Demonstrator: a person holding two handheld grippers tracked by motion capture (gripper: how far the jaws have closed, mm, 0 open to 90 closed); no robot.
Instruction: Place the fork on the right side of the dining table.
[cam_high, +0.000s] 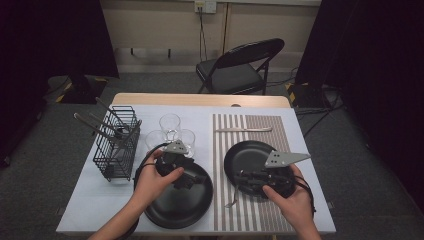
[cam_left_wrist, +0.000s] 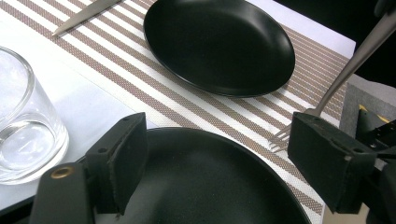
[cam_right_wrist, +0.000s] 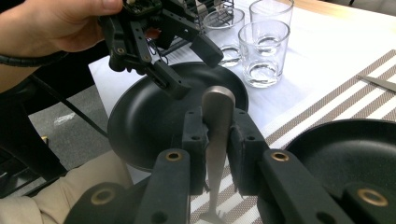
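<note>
Leftmost on the table stands a wire basket (cam_high: 118, 142) holding utensils, with three glasses (cam_high: 170, 134) just beside it. Next comes the left gripper (cam_high: 187, 176), its jaws spread wide and holding nothing, poised above the near plate (cam_high: 175, 207), which lies on the white cloth at the mat's left edge. To the right, a striped mat (cam_high: 252, 125) carries the far plate (cam_high: 240, 155) and, at its back edge, a knife (cam_high: 243, 129) lying crosswise. Rightmost, the right gripper (cam_right_wrist: 217, 154) pinches a fork (cam_right_wrist: 217, 140) by its handle, the jaws pressed together on the metal. The fork is steeply tilted, long axis close to upright: its tines (cam_left_wrist: 280, 137) touch the mat between the two plates while the rounded handle end rises above the jaws. The step in hand appears to be laying the fork beside the far plate. The next move probably calls for lowering the handle until the fork lies flat along the mat's stripes, then easing the jaws apart.
</note>
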